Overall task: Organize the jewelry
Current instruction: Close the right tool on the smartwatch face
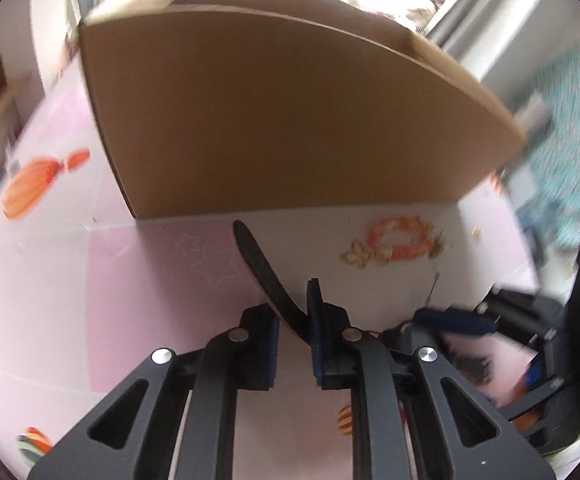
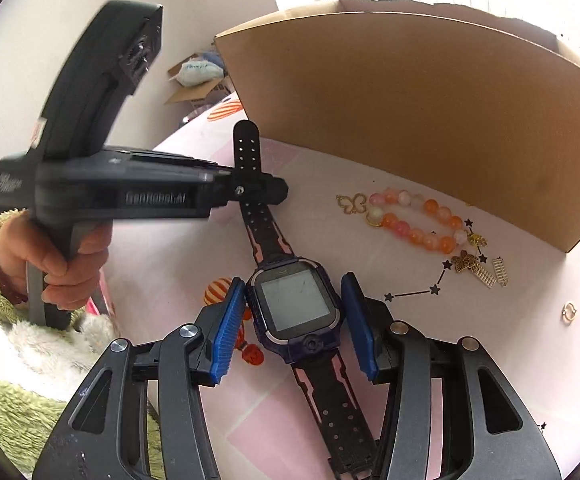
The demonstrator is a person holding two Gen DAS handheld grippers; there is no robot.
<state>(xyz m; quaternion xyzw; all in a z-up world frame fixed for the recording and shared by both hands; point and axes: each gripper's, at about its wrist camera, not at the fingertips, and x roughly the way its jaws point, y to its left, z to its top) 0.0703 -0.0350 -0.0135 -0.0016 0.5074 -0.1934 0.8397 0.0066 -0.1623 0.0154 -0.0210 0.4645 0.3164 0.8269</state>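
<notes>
A dark smartwatch [image 2: 296, 308] with a black and pink strap lies on the pink mat. My right gripper [image 2: 296, 328] is open, its blue pads on either side of the watch body, close to it. My left gripper [image 1: 294, 344] has its jaws around the far strap end [image 1: 261, 268]; in the right wrist view it [image 2: 249, 192] seems closed on that strap [image 2: 245, 148]. An orange and pink bead bracelet [image 2: 418, 220] lies to the right, also seen in the left wrist view [image 1: 400, 240]. Gold charms [image 2: 474, 260] lie beside it.
An open cardboard box [image 2: 410, 100] stands just behind the jewelry; it fills the left wrist view [image 1: 269, 100]. A small gold ring [image 2: 568, 312] lies at the right. A gold butterfly charm [image 2: 350, 204] sits left of the bracelet.
</notes>
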